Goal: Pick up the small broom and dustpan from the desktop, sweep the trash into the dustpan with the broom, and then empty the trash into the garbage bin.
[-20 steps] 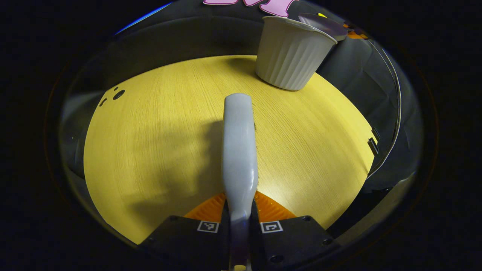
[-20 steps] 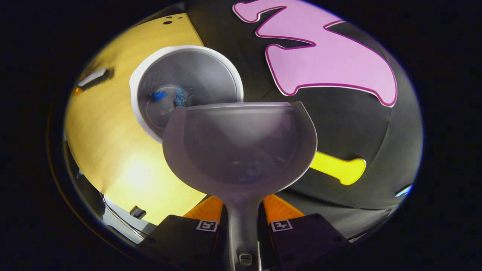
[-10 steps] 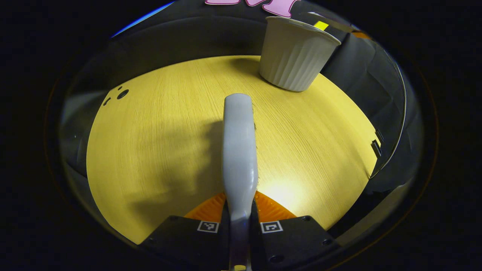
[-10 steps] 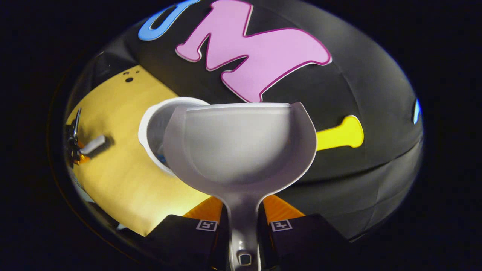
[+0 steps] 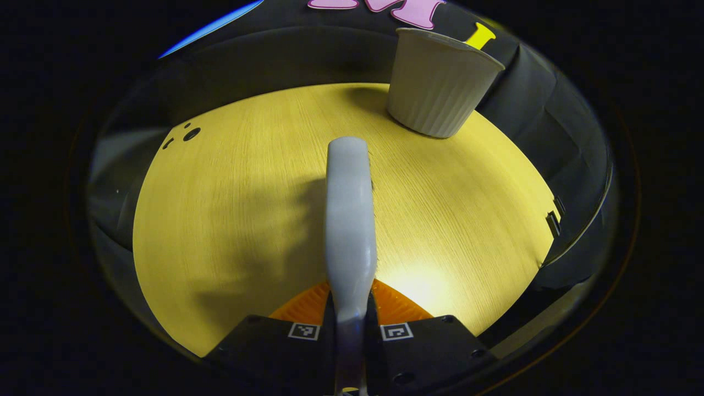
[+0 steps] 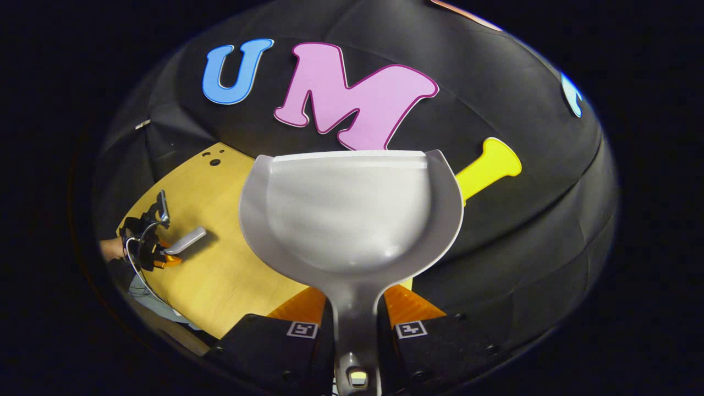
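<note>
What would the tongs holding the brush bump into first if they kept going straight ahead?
Probably the yellow table. The left tongs grip the brush, which points low across the tabletop, so it would likely touch the wood first. The white bin stands off to the right of that line. Depth is hard to judge.

At the bottom of the left gripper view, the left gripper (image 5: 350, 324) is showing two black blocks, each wearing a small square black-and-white marker and dark screws. The right gripper (image 6: 356, 324) is showing the same at the bottom of its view. At left there, thin cables are looping around the far device.
</note>
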Motion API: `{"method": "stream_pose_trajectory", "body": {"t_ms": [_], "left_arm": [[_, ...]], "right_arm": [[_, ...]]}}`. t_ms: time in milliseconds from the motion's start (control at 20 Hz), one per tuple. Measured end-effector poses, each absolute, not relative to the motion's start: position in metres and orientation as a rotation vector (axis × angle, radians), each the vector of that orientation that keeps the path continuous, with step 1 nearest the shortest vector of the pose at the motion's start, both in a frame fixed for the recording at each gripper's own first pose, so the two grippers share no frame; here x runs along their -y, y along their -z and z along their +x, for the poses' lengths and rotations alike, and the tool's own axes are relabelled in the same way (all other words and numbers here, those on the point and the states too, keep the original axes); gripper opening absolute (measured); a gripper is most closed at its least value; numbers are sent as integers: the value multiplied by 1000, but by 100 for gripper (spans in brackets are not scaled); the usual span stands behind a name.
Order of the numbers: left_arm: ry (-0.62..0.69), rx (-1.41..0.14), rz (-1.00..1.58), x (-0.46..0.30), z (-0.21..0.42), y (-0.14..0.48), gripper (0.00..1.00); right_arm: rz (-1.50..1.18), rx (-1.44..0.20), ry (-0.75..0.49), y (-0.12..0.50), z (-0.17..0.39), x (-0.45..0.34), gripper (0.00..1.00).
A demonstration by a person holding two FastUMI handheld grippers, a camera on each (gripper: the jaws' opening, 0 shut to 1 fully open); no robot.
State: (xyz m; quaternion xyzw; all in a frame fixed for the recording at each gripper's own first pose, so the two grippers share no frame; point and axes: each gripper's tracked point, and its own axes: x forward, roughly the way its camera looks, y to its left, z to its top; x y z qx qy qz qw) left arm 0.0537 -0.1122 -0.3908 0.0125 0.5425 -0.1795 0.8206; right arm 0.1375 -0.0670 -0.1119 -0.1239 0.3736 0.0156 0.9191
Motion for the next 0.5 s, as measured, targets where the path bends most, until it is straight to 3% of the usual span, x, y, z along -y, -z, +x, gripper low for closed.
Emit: {"method": "stream_pose_trajectory", "body": {"t_ms": [500], "left_arm": [[311, -1175, 27, 110, 49, 391, 26]], "right_arm": [[-156, -951, -188, 257, 45, -13, 36]]}}
